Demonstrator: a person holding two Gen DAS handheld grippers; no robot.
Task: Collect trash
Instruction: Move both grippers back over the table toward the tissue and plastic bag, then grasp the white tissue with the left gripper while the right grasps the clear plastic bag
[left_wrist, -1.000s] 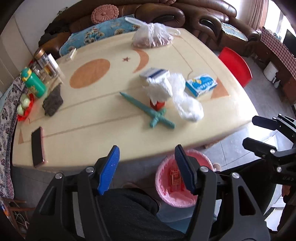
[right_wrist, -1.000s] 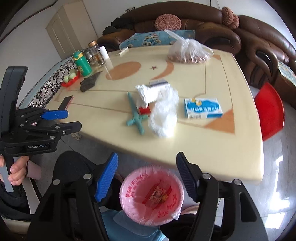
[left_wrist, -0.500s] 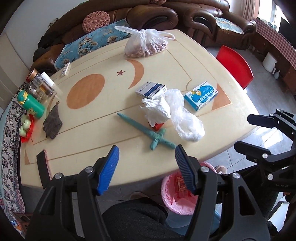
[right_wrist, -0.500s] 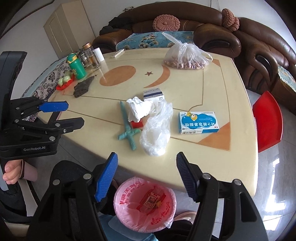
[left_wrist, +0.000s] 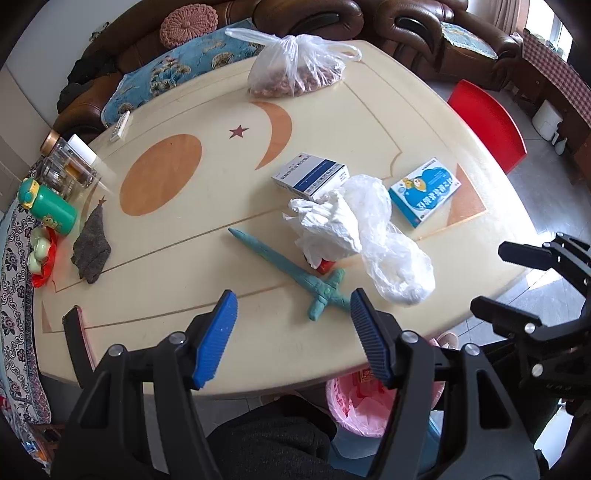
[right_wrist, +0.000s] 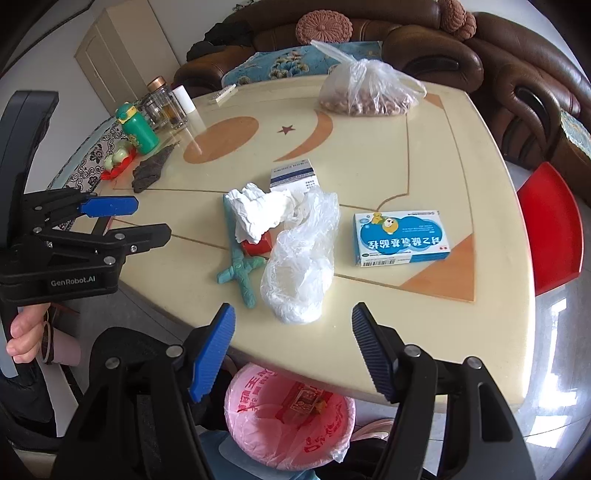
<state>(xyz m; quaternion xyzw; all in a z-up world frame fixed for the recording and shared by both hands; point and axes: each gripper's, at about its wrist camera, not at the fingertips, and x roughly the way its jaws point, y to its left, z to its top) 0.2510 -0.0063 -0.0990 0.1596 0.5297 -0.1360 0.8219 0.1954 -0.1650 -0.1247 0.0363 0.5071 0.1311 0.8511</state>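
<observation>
Left gripper (left_wrist: 291, 332): jaws stood wide apart, nothing held between them; hung over the near edge of the table (left_wrist: 221, 96), just short of the hilt of the green toy sword (left_wrist: 295, 273).
Right gripper (right_wrist: 291, 347): jaws likewise parted, nothing gripped; poised over the table edge, close before the crumpled clear plastic bag (right_wrist: 299, 266).
Trash on table: white tissue wad (right_wrist: 255, 212) seen lying partly on the sword and against a small red item (right_wrist: 258, 246); the clear bag is pressed up beside it.
Bin: pink-lined waste bin (right_wrist: 288, 417) is set on the floor below the near table edge, some wrappers already inside.
Risk, snagging: the tissue and bag overlap the sword and the red item; a pinch taken low could drag the sword along or off the edge.
Risk, slip: thin film is judged likely to bunch and slide from the pads if only a fold is caught.
Risk, wrong pick: the two medicine boxes, blue carton (right_wrist: 400, 238) and white-and-blue box (right_wrist: 293, 175), lie near the trash and may not be waste.
Risk, collision: both grippers are aimed at the same cluster; contact between them is possible.
Risk, drop: the bin is half hidden under the table rim; a release made too early could miss it.
</observation>
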